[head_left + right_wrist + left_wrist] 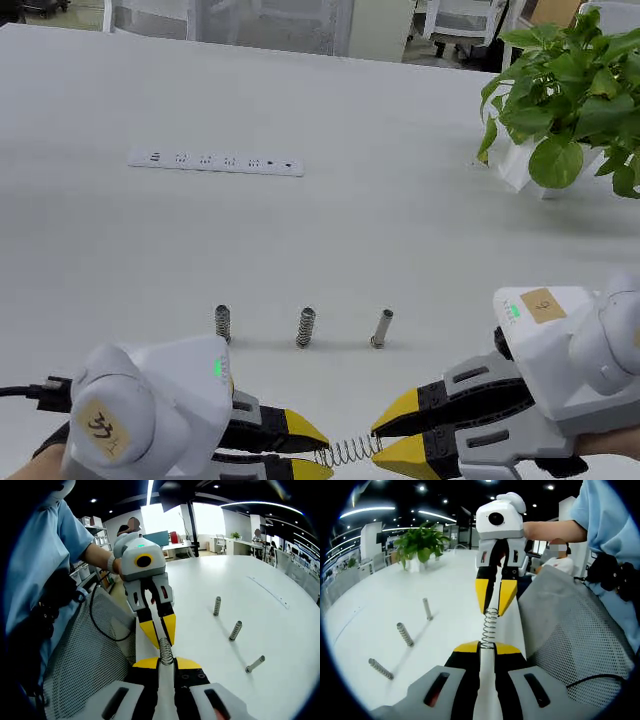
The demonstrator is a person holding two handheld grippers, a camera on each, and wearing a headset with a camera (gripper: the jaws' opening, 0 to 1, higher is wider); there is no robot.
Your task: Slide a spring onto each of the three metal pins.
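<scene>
Three metal pins stand in a row on the white table. The left pin [222,323] and the middle pin [306,327] each carry a spring. The right pin [382,328] is bare; it is also seen in the left gripper view [427,608] and the right gripper view [255,664]. In front of the row a loose spring [350,450] hangs level above the table's near edge. My left gripper [322,452] is shut on its left end and my right gripper [380,445] on its right end. The grippers face each other tip to tip.
A white power strip [215,161] lies further back on the table. A potted plant [570,90] stands at the far right. A grey mesh chair [570,630] is behind the near edge, beside the person's body.
</scene>
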